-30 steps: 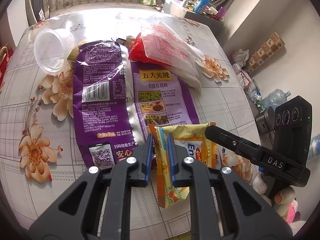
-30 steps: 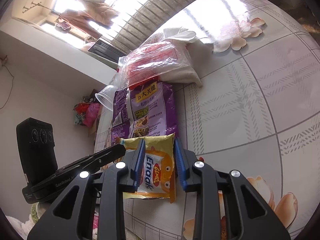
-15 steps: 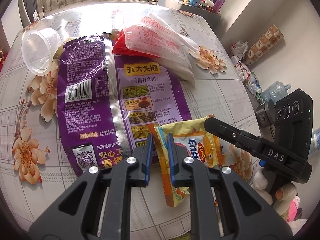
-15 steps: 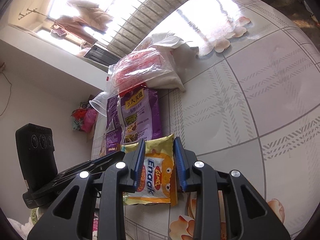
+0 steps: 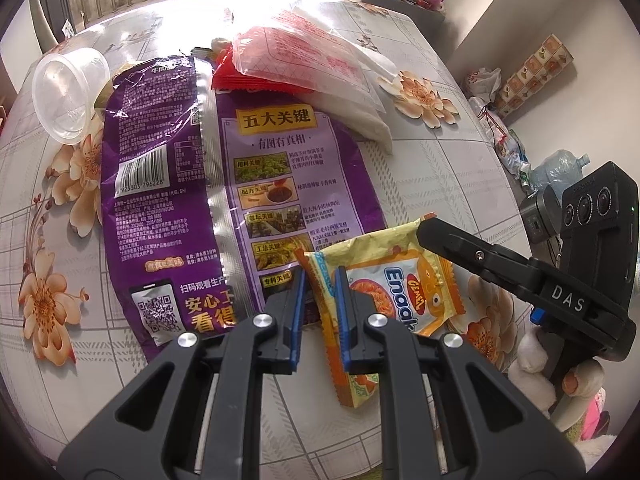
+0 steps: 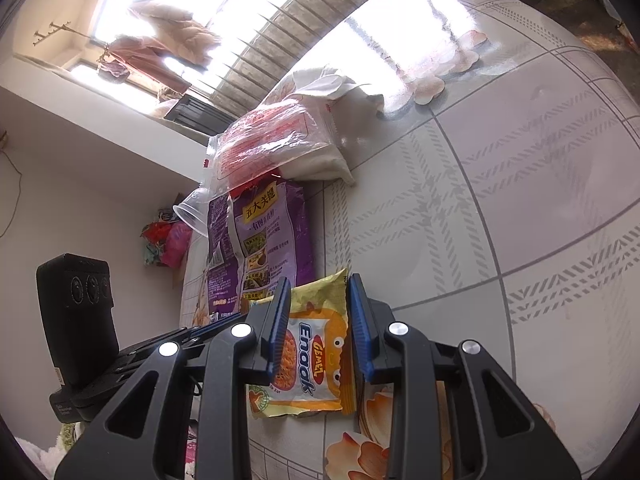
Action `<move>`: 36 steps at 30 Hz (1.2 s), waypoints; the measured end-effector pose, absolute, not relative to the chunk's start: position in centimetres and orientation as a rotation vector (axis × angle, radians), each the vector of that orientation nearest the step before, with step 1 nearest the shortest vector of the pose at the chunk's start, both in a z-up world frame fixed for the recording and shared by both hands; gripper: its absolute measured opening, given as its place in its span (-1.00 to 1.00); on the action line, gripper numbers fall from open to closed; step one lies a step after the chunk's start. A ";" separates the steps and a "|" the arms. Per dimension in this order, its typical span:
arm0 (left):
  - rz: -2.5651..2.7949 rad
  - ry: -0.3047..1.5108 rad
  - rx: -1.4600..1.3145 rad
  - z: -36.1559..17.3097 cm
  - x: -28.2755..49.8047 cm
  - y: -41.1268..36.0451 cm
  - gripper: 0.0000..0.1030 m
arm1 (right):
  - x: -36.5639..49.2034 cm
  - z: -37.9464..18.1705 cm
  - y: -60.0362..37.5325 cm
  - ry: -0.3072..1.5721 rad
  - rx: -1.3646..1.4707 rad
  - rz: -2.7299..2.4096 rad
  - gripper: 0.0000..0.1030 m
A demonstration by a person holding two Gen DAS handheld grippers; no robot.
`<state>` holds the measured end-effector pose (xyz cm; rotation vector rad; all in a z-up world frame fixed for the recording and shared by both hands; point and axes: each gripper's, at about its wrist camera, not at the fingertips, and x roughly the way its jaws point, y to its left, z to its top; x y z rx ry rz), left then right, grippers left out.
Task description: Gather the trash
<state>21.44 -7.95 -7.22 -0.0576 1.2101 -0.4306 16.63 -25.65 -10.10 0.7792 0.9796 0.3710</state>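
- My left tongs (image 5: pixel 320 300) pinched one edge of the yellow Enaak snack packet (image 5: pixel 400 292).
- My right tongs (image 6: pixel 320 320) clamped the same packet near the counter (image 6: pixel 520 200) edge.

Purple bag (image 5: pixel 224 184), yellow-orange packet (image 5: pixel 384 276)

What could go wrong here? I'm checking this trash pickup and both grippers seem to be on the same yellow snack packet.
The left gripper pinches only the edge of the yellow snack packet, while the right gripper clamps its width; pulling apart could tear it or slip it loose. The packet overlaps the purple bag, so dragging may shift that bag toward the plastic cup lying on its side.
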 end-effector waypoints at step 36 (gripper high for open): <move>-0.508 1.082 -0.193 -5.8 19.0 -2.8 -0.61 | 16.5 -9.9 -24.6 1.002 0.741 0.293 -0.43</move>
